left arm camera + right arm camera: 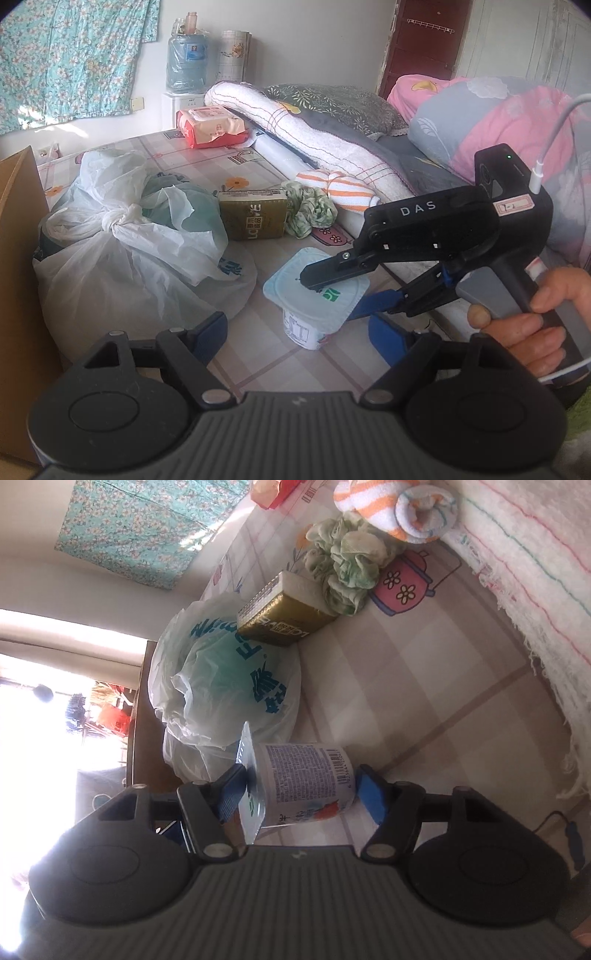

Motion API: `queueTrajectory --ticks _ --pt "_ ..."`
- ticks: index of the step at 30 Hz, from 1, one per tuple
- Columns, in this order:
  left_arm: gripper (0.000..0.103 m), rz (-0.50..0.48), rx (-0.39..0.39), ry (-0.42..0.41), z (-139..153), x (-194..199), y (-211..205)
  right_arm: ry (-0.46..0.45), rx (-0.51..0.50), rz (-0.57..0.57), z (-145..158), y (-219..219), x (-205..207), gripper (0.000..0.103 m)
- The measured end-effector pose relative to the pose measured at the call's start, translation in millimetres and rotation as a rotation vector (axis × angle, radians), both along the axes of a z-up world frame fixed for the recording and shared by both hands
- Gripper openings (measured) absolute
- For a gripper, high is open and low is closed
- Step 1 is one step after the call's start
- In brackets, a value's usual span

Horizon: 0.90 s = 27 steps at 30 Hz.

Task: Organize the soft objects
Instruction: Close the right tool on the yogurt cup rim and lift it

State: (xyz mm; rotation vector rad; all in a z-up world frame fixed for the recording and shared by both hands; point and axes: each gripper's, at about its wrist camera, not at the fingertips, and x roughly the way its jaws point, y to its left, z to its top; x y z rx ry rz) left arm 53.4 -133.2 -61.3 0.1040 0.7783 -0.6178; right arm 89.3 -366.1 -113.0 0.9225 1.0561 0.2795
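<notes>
Yogurt cup (317,295) stands upright on the bed just ahead of the left tongs (299,332), which gape wide and empty; the right tongs (332,291) straddle it top to bottom, lower finger hidden behind it.

From the right wrist, the yogurt cup (299,779) lies crosswise between the right tongs (299,794), one pad on the foil lid, the other at its base; whether they squeeze is unclear.

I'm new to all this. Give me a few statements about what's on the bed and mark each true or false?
1. The right gripper has its fingers on the yogurt cup's lid and base. True.
2. The left gripper holds the green cloth. False: it is open and empty.
3. The white plastic bag is knotted shut. True.
4. The striped sock roll lies inside the plastic bag. False: it lies on the bed beside the green cloth.
</notes>
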Motion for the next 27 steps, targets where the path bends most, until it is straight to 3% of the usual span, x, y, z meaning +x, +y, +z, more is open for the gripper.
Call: queueTrajectory --ticks 6,11,14,22,27 --pt "0.078 -0.014 0.007 0.016 -6 2 -10 -0.093 -0.054 -0.039 12 -4 -3 0.06" --pt "0.078 -0.022 0.067 -0.006 -10 4 -24 -0.101 -0.012 -0.024 4 -10 -1 0.039" --pt "0.078 -0.016 0.116 -0.005 -15 9 -32 -0.113 0.012 -0.005 1 -7 -1 0.033" --pt "0.07 -0.003 0.141 0.046 -25 21 -43 -0.1 0.107 0.035 -8 -2 -3 0.029" --pt "0.066 0.01 0.165 0.027 -27 19 -47 -0.092 0.125 0.043 -11 -2 -1 0.029"
